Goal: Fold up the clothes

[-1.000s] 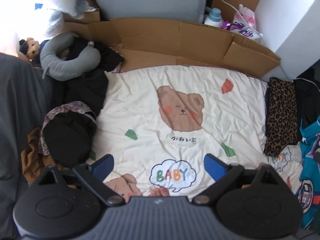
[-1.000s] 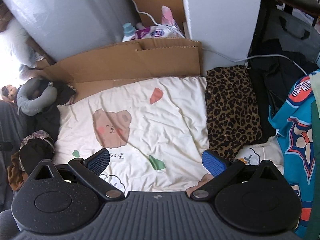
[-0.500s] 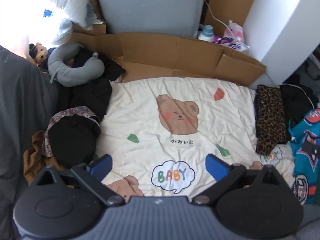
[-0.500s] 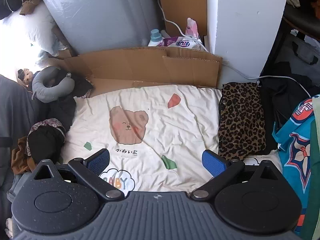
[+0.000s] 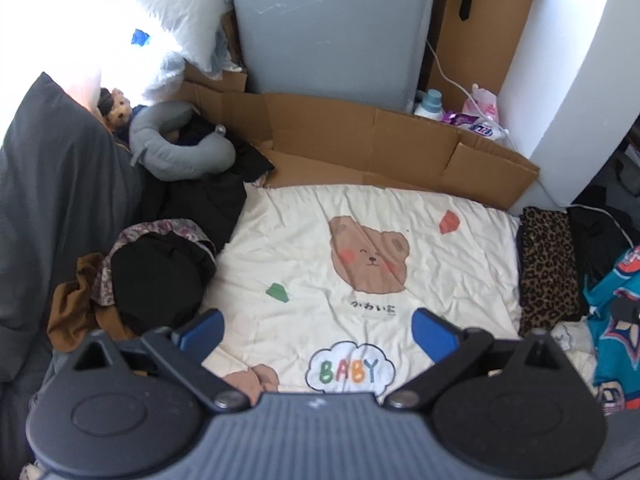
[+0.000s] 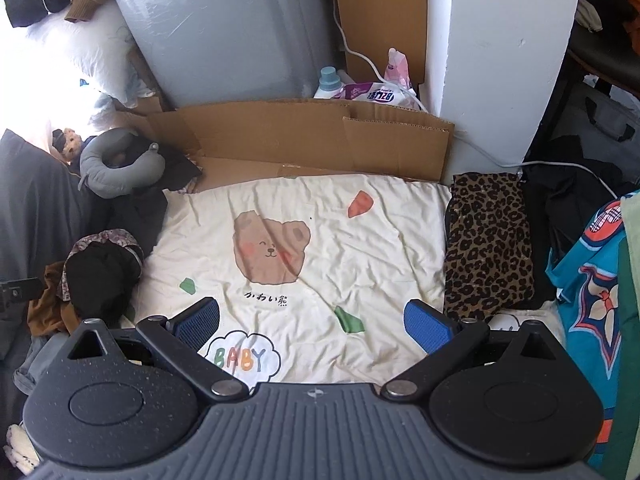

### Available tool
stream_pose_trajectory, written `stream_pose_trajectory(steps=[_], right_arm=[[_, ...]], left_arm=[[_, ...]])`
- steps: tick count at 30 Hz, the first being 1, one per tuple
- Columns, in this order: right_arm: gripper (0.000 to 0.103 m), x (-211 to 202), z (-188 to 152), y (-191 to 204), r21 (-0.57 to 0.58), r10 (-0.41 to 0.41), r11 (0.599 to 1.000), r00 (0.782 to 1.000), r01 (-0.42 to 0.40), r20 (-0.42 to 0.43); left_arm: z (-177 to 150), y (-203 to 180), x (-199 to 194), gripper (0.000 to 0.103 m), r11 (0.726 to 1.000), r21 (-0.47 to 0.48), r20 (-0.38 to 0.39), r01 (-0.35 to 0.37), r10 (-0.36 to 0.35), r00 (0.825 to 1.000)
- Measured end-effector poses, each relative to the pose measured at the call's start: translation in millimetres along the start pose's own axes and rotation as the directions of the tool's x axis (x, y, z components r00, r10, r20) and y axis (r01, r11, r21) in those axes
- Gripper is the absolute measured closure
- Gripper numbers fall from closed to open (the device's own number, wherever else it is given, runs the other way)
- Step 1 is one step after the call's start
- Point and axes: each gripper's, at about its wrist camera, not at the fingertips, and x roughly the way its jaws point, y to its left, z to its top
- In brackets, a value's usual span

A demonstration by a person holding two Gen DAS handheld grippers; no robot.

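1. Clothes lie on both sides of your cream bear-print blanket (image 5: 360,248), which is spread flat ahead of both grippers with flattened cardboard (image 5: 372,148) along its far edge.
2. Your left gripper (image 5: 318,330) hangs above the blanket's near edge with its blue-padded fingers spread wide and nothing between them; the "BABY" cloud print (image 5: 350,368) shows in the gap.
3. Your right gripper (image 6: 312,322) hangs over the same near edge, fingers likewise wide apart and holding nothing.
4. The folded leopard-print garment (image 6: 488,240) lies along the blanket's right edge, just beyond and to the right of your right gripper's right finger, not touching it.
5. A teal patterned garment (image 6: 588,292) sits further right of the leopard piece, with dark clothing (image 6: 576,196) behind it.
6. Off the blanket's left edge, a heap of black, floral and brown clothes (image 5: 148,280) lies near your left gripper's left finger, and a grey neck pillow (image 5: 176,152) rests beyond that heap.
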Motion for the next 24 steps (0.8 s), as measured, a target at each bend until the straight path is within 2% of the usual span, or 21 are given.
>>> stream_pose_trajectory(steps=[5,13,17,24], right_arm=[[0.002,-2.2,-9.7,9.1,-0.018,0.015,1.000,0.999,-0.014,0.032],[0.001,-12.2,-26.7,10.0,-0.009,0.054,0.999,0.996,-0.054,0.065],[0.001,-13.7,-36.3,9.5,-0.011,0.067,0.998,0.995,-0.066,0.074],[0.002,-16.7,-49.9,9.4,-0.025,0.069,0.997,0.994,-0.067,0.081]], left_arm=[[-14.8,-2.0,-0.6,0.002,0.997,-0.073,0.031,-0.021,0.023,0.999],[-37.7,-15.4,2.0,0.002,0.995,-0.092,0.033,-0.027,0.030,0.999],[-47.0,-26.2,5.0,0.002,0.997,-0.063,0.031,-0.049,0.051,0.998],[-58.6,-41.8,4.7,0.002,0.997,-0.067,0.036,-0.029,0.032,0.999]])
